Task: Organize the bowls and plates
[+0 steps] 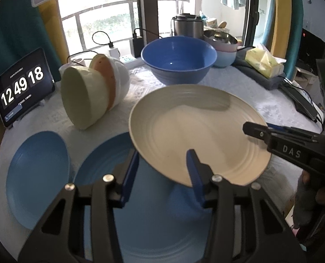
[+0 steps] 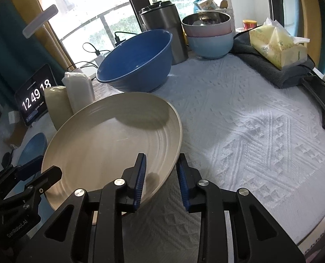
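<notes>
My right gripper (image 2: 160, 171) is clamped on the cream plate (image 2: 109, 144) at its 5 o'clock rim, one pad above and one below, plate tilted and lifted off the white cloth (image 2: 250, 131). My left gripper (image 1: 164, 166) straddles the opposite rim, but I cannot tell whether its pads actually press. Beneath the raised plate lies a blue plate (image 1: 153, 214), a second blue plate (image 1: 37, 175) at its 9 o'clock, tipped nested bowls (image 1: 90, 94) at 11, big blue bowl (image 1: 178, 59) at 12.
</notes>
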Action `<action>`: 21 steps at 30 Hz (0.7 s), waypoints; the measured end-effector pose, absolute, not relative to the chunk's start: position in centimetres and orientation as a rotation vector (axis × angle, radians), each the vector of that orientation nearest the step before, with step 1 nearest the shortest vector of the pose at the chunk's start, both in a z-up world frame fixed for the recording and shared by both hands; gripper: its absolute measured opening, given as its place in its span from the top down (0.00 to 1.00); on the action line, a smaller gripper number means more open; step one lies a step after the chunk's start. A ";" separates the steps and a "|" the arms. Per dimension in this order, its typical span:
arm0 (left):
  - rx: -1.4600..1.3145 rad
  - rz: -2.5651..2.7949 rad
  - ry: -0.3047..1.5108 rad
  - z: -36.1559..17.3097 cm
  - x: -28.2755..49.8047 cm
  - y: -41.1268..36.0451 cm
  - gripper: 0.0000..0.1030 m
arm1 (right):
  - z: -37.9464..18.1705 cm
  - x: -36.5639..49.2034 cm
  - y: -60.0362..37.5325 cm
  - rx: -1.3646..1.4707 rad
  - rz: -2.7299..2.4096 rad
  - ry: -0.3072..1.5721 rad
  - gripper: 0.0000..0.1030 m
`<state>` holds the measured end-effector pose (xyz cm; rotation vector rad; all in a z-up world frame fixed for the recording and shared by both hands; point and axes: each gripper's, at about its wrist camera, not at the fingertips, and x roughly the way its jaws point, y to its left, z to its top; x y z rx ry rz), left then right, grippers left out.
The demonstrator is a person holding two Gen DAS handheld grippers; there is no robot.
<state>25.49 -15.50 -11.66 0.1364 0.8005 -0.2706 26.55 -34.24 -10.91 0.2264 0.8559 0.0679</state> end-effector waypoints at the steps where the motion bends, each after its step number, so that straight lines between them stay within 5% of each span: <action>1: 0.133 -0.271 0.798 -11.6 25.3 -15.3 0.55 | -10.8 26.4 -34.1 0.224 0.068 0.853 0.70; 21: 0.074 -0.253 0.772 -11.2 22.0 -11.5 0.55 | -9.8 24.3 -30.7 0.176 0.079 0.837 0.70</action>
